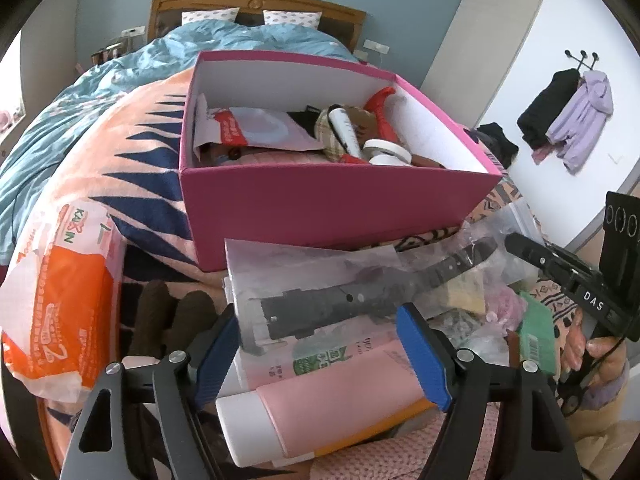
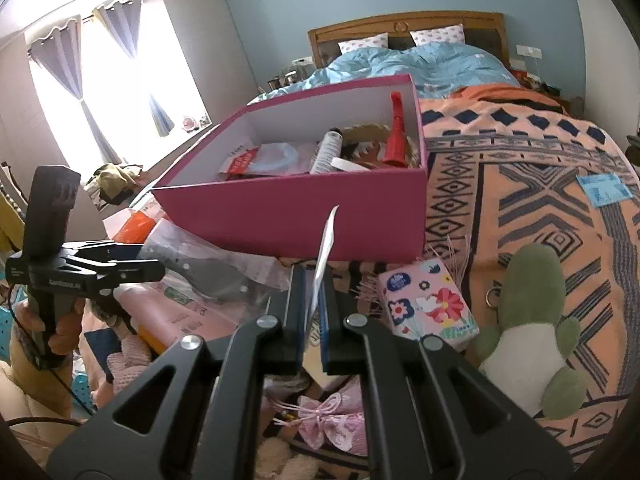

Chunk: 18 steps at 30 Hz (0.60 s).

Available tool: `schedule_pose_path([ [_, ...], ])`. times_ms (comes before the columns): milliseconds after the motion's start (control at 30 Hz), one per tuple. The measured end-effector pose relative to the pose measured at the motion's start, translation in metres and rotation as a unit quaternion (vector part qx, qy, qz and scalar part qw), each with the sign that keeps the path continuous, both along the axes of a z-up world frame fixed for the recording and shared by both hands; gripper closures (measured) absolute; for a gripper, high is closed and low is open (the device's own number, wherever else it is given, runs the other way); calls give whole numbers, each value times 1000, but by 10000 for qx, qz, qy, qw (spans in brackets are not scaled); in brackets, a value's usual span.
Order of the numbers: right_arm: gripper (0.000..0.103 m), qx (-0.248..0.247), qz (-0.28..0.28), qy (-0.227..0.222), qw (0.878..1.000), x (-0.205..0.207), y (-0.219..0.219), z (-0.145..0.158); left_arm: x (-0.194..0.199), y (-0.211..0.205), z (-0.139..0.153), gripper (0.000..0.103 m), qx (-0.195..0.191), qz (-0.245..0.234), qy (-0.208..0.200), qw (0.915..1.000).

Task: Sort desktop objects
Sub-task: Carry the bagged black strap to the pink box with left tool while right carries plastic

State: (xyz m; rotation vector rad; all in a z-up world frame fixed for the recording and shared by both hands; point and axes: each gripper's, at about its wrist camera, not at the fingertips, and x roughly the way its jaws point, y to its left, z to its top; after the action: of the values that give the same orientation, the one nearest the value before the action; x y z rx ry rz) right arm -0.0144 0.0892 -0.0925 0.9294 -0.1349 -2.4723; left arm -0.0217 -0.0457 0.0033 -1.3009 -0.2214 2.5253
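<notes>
Your right gripper [image 2: 316, 312] is clamped tight on the edge of a thin clear plastic bag [image 2: 326, 240], which sticks up edge-on between the blue pads. Your left gripper [image 1: 320, 344] has its jaws spread either side of a clear bag with a black strap [image 1: 360, 296] inside; the left pad sits right at the bag's edge, but I can't tell if both pads actually press on it, so call that one unclamped. That bag lies on top of a pink tube [image 1: 320, 404] with a white cap, in the clutter at the near edge of the bed. The pink box [image 2: 304, 216] sits just behind the pile on the patterned blanket [image 2: 540, 208], already holding a red thing, a white tube and some packets. An orange packet [image 1: 64, 308] lies toward the bed's left edge, a floral tissue pack [image 2: 428, 304] and green plush [image 2: 532, 332] toward the right.
</notes>
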Motion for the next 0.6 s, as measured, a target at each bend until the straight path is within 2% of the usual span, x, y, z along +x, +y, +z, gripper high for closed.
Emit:
schedule_pose_path([
  [133,96,44,27,90,9999,2,-1,6,2,2,1,29,-6,-70,48,10000],
  [367,96,54,-13,36,10000,1,1,2,-2,0,-8,31,88,-12,-110,9999],
  [500,96,41,-35,38,10000,2,3,3,-1,-2,-5,50,3,109,-47,9999],
  [600,96,10,9,75,10000,3,1,6,1,-1,-2,58,-86,157,14,9998],
])
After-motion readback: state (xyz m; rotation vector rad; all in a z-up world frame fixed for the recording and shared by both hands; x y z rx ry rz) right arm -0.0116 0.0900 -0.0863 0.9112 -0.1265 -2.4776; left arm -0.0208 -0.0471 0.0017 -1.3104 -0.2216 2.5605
